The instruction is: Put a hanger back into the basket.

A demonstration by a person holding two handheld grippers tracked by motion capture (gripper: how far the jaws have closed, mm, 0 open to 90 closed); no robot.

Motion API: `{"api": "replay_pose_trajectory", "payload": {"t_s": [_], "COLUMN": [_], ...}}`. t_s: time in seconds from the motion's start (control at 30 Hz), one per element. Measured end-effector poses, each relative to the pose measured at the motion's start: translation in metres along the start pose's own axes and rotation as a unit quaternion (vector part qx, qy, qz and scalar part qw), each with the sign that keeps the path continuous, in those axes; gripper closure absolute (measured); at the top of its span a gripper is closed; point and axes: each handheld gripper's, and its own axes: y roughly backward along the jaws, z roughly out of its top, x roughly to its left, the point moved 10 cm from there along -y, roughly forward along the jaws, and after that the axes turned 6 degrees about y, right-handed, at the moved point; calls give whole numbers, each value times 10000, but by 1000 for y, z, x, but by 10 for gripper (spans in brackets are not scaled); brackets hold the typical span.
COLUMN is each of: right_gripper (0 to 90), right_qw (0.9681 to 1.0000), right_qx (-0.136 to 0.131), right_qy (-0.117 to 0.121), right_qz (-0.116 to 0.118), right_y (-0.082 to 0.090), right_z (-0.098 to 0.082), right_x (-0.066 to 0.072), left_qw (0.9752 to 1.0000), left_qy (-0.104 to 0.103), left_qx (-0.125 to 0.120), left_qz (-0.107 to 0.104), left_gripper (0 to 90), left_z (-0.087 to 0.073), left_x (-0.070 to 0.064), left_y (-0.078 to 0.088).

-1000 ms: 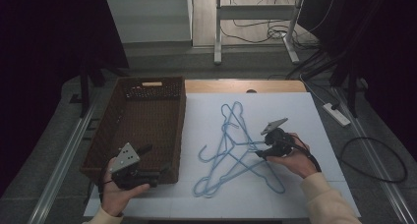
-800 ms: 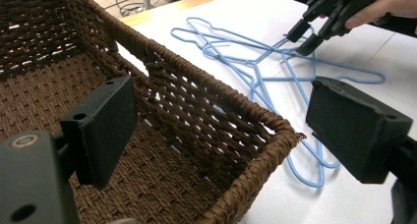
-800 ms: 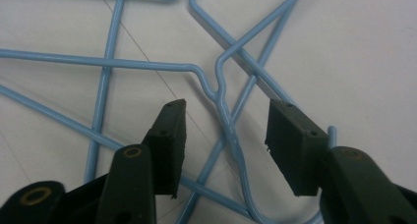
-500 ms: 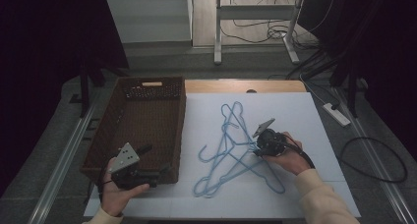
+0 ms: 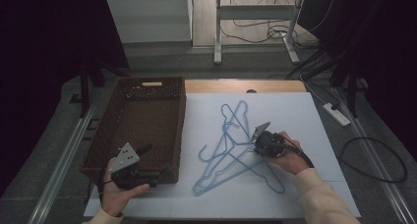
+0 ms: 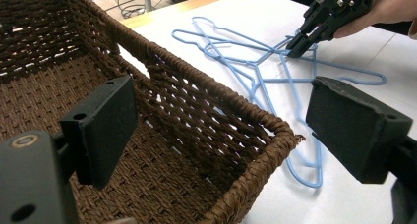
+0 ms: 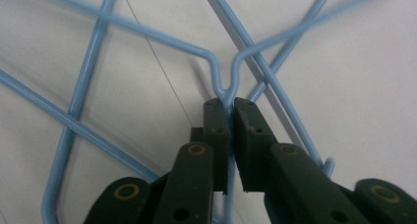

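The left gripper (image 5: 156, 172) sits at the near edge of the table, held in the left hand (image 5: 120, 194), over the near right corner of the basket (image 5: 110, 135). Its jaws stand wide apart with nothing between them; in the left gripper view one jaw hangs over the basket's woven floor and the other over the white sheet (image 6: 354, 194) outside the rim. The basket (image 6: 206, 111) is brown wicker, rectangular, and lies on the left part of the table. To its right, on the white sheet (image 5: 305, 116), lies a loose pile of light blue wire hangers (image 5: 231, 150) (overlapping, hooks pointing various ways). The right gripper (image 5: 255, 144), held in the right hand (image 5: 287, 157), reaches the pile from the right. In the right gripper view its jaws are closed on the twisted neck of one hanger (image 7: 223, 89), with the wire pinched between the pads. The left gripper view shows the same right gripper (image 6: 297, 46) with its tips down on the hangers (image 6: 255, 71). Beyond the table, cables (image 5: 373, 160) lie on the floor.
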Motion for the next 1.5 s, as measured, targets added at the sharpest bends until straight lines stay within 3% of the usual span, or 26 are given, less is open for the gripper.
{"api": "replay_pose_trajectory", "payload": {"t_s": [0.3, 0.47, 0.77, 0.97, 1.3, 1.5], "right_gripper": [861, 862, 862, 862, 862, 862], "right_qw": [9995, 9988, 9970, 9965, 9969, 9969], "right_qx": [-82, -356, -661, -720, -639, -634], "right_qy": [97, -42, -235, -260, -220, -225], "right_qz": [-275, -342, -327, -343, -393, -420], "right_y": [6, 16, 33, 41, 49, 51], "right_z": [2, 8, 13, 13, 11, 12], "right_x": [-4, -6, -8, -6, 1, 5], "left_qw": [9999, 9997, 9996, 9991, 9964, 9944], "left_qy": [-133, -235, -266, -336, -518, -566], "left_qx": [-27, -28, 96, 235, 571, 769], "left_qz": [88, 76, -68, -104, -353, -458], "left_gripper": [128, 129, 141, 149, 154, 160], "left_z": [3, 7, 18, 24, 36, 34], "left_x": [-3, -9, -26, -38, -68, -80], "left_y": [1, 1, -5, -14, -47, -67]}}
